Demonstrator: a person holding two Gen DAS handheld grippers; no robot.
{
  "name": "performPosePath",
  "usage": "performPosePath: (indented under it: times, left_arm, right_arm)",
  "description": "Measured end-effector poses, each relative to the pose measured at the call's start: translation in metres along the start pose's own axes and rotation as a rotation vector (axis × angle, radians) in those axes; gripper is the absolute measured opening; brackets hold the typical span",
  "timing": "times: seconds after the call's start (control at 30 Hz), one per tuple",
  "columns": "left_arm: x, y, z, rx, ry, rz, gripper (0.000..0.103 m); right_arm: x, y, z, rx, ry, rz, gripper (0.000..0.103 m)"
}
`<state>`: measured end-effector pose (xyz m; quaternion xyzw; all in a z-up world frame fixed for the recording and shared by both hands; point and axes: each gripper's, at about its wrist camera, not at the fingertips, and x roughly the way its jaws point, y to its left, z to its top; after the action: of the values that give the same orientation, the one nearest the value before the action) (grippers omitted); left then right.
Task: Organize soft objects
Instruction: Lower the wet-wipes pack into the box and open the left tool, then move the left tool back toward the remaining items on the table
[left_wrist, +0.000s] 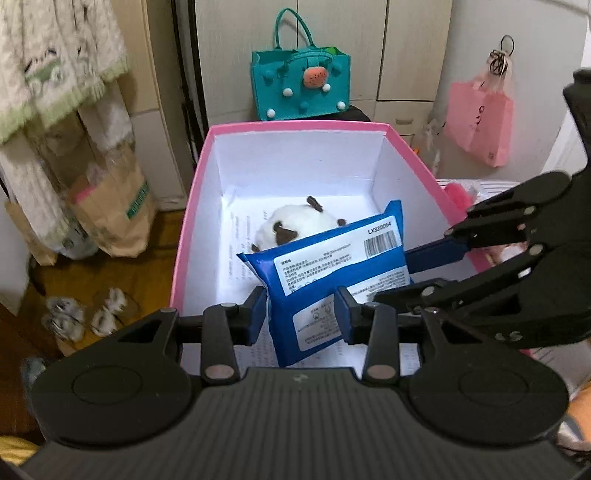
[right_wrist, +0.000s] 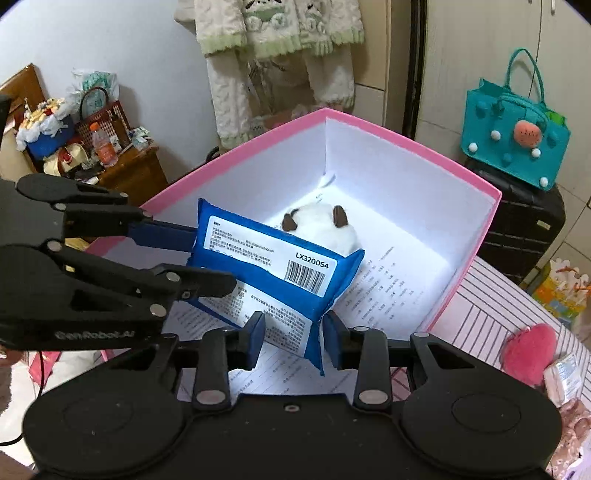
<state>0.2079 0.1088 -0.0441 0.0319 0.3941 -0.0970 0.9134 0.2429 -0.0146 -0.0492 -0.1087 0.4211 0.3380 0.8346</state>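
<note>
Both grippers grip one soft blue plastic pack with white printed labels and a barcode (left_wrist: 332, 266), held tilted over the open pink cardboard box with a white interior (left_wrist: 192, 221). The left gripper (left_wrist: 301, 314) has its jaws nearly closed on the pack's lower end, the blue pads pressing in from either side. The right gripper (right_wrist: 293, 338) clamps the opposite end, its jaws a little wider but pressed against the pack's crimped edge — the pack bulges between the two grips.

The pack hangs inside the box mouth, above the printed paper sheets (right_wrist: 384, 284) lining the floor of the box, and does not clearly touch them. Just behind it, on the sheets, lies a white plush toy with dark brown ears (right_wrist: 325, 229), partly hidden by the pack.

Beyond the box stands a teal felt tote bag with pompoms (left_wrist: 301, 85); a fluffy pink plush (right_wrist: 528, 350) lies outside the box, to its right in the right wrist view.
</note>
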Motion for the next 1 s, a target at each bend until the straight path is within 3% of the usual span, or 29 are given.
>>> performPosePath:
  times: [0.2,0.3,0.4,0.5,1.0]
  left_arm:
    - [-0.009,0.002,0.003,0.026,-0.019,0.015,0.056]
    - [-0.021,0.001,0.005,0.053,-0.040,0.010,0.059]
    - [-0.035,0.001,0.004,0.054,-0.041,-0.021,0.060]
    - [-0.051,0.002,0.001,-0.004,-0.036,-0.102,0.060]
    - [-0.138,-0.049,0.000,0.125,-0.044,-0.259,0.060]
  right_arm:
    - [-0.008,0.005,-0.001,-0.008,-0.007,-0.020,0.042]
    - [-0.019,0.004,-0.004,-0.007,-0.020,-0.022,0.042]
    - [-0.036,-0.002,-0.009,0.018,-0.038,0.007,0.043]
    - [-0.053,-0.004,-0.012,0.032,-0.058,0.021,0.046]
    - [-0.160,-0.009,-0.047,0.051,-0.129,0.087,0.050]
